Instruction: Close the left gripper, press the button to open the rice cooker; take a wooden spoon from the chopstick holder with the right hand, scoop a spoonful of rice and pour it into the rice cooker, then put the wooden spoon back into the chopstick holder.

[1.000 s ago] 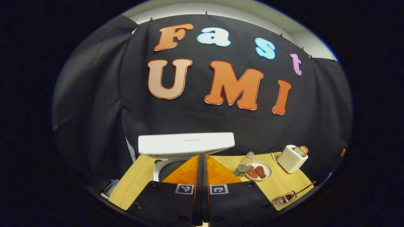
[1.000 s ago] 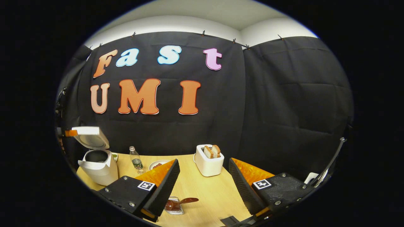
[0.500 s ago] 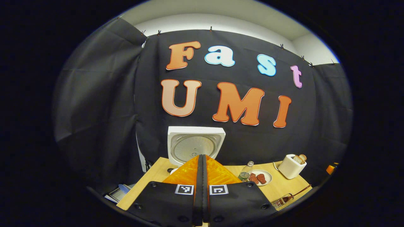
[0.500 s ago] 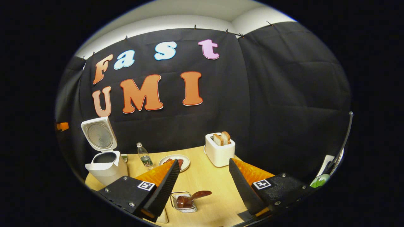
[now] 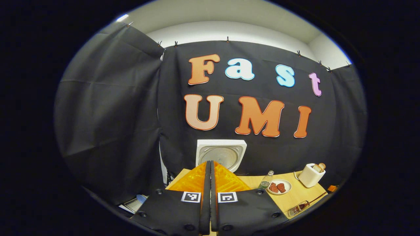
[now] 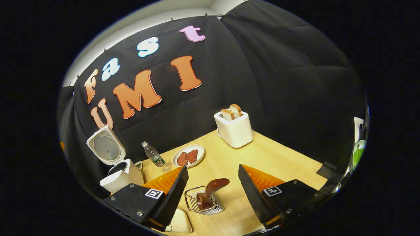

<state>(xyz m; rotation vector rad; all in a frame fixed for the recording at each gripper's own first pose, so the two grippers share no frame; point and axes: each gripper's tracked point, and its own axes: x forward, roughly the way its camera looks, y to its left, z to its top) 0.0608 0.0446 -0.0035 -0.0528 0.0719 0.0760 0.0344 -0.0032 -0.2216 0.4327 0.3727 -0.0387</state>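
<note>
My left gripper (image 5: pixel 210 167) is staying clenched; right gripper (image 6: pixel 212 178) gaping around glossy brown wooden spoon (image 6: pixel 210 191) in wire chopstick holder (image 6: pixel 200 202), boxy white rice cooker (image 6: pixel 119 175) at 9 o'clock.

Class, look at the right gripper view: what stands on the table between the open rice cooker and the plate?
In the right gripper view, a clear plastic bottle stands upright on the table between the rice cooker and the plate, touching neither.

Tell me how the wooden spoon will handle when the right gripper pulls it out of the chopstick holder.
The wooden spoon looks rigid, so it probably won't flex. It leans loosely in the wire chopstick holder, so it may pivot when touched. The holder looks light and could tip or drag along. The right gripper is open.
</note>
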